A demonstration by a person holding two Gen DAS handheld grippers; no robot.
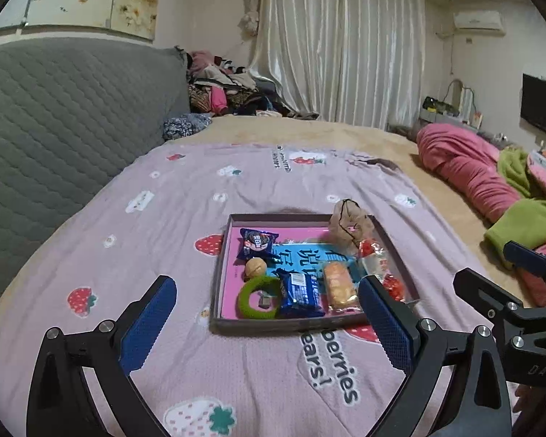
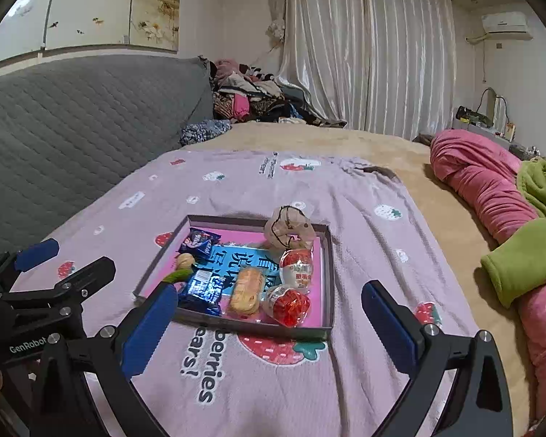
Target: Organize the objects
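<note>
Left gripper (image 1: pixel 267 324): jaws spread wide, holding nothing; hovers above the blanket at the 6 o'clock side of the tray.
Blanket (image 1: pixel 185 218): pink strawberry print, spread on the bed; its lettering is partly covered by the tray.
Tray (image 1: pixel 216 280): shallow dark box with pink floor, resting on the blanket; its 6 o'clock right corner is hidden behind the left gripper's right finger.
Green ring (image 1: pixel 260 296): at 7 o'clock in the tray; in the right wrist view mostly hidden behind a finger.
Walnut (image 1: pixel 255 267): just beyond the ring.
Blue packets (image 1: pixel 299 291): one at 6 o'clock, another at 11 o'clock.
Cake roll (image 1: pixel 340 284): right of the near blue packet.
Red-and-white packets (image 2: pixel 296 264): along the 3 o'clock wall; print illegible.
Crumpled bag (image 2: pixel 289 227): at 1 o'clock, contents unclear.
Right gripper (image 2: pixel 269 324): jaws wide apart, empty; hovers near the tray's 6 o'clock wall.
</note>
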